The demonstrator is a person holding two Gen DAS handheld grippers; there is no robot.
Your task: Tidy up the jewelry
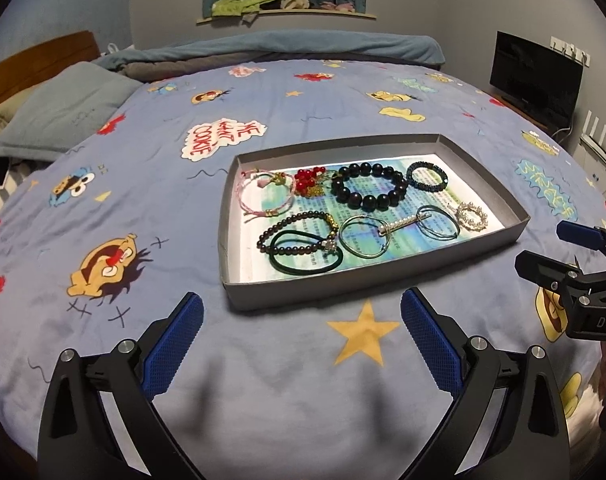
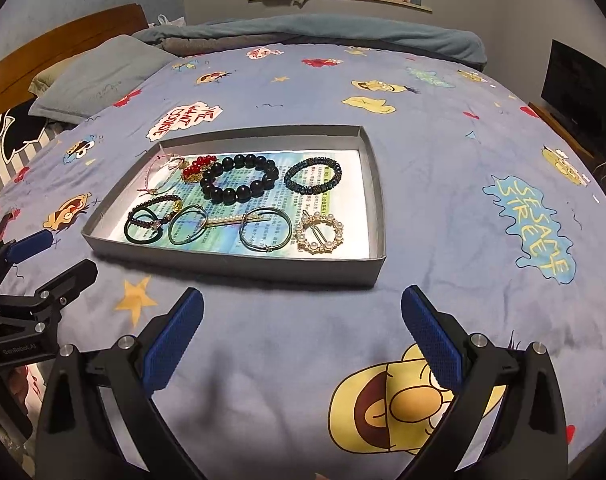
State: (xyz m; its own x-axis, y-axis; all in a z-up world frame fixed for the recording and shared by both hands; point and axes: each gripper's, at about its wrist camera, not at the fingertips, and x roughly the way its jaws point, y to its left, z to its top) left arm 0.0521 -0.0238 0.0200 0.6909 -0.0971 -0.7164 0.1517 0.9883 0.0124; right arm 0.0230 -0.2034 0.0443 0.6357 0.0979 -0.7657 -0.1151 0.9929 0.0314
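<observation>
A shallow grey tray [image 1: 343,280] [image 2: 239,266] lies on the bed and holds several pieces of jewelry: a large black bead bracelet [image 1: 369,186] [image 2: 239,178], a dark teal bead bracelet [image 1: 426,176] [image 2: 313,176], a pink cord bracelet [image 1: 265,192] [image 2: 163,174], red beads [image 1: 309,180] [image 2: 197,168], a pearl ring clip [image 1: 471,216] [image 2: 319,232], thin hoops and a dark green hair tie [image 1: 303,254] [image 2: 143,230]. My left gripper [image 1: 301,340] [image 2: 43,260] is open and empty in front of the tray. My right gripper [image 2: 303,336] [image 1: 551,252] is open and empty too.
The bed has a blue cartoon-print sheet [image 1: 103,184] [image 2: 463,160]. Grey pillows [image 1: 63,108] [image 2: 99,76] and a wooden headboard are at the far left. A folded blanket [image 1: 303,48] lies along the far edge. A dark screen [image 1: 535,76] stands at the right.
</observation>
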